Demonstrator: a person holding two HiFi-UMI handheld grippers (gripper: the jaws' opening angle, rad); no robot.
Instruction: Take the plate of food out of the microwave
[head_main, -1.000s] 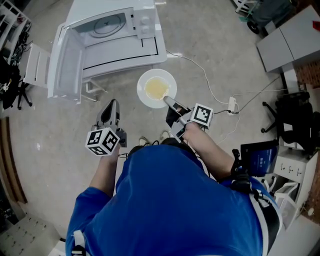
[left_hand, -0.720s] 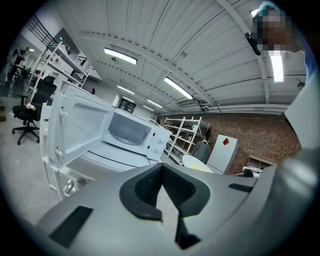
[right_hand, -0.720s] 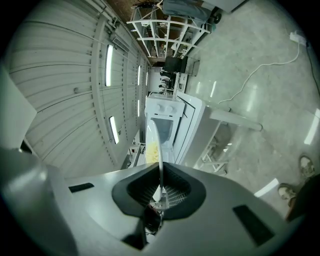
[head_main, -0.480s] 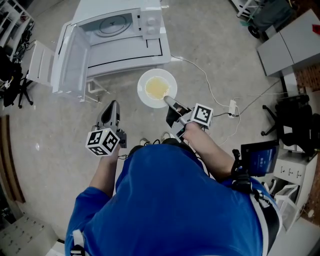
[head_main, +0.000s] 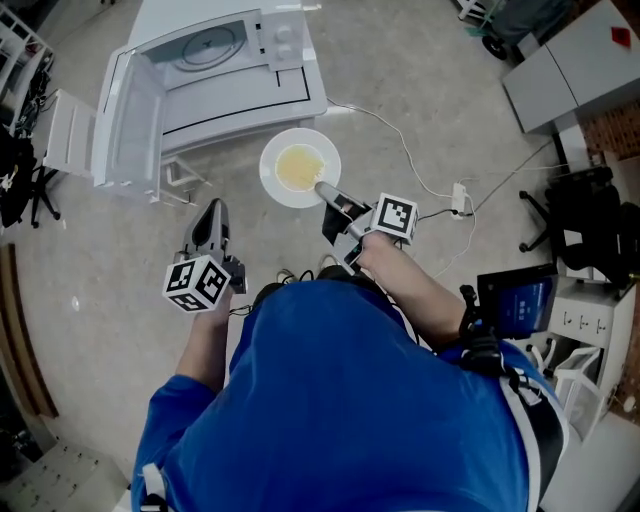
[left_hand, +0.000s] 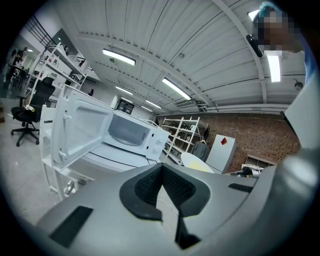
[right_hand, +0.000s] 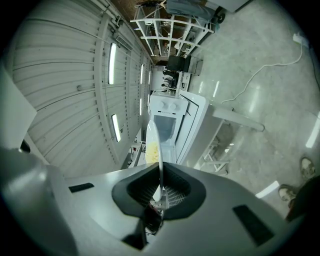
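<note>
The right hand-held gripper (head_main: 325, 192) is clamped on the near rim of the plate (head_main: 275, 150), which hangs out in front of the microwave (head_main: 230, 60) and its open door (head_main: 125, 120), above the floor, with the yellow food (head_main: 300, 168) at its middle. As only one edge bears the plate, the carry probably calls for a flat wrist and a slow move to a setting-down place. The left hand-held gripper (head_main: 210, 228), jaws together and empty, could steady the far rim.
</note>
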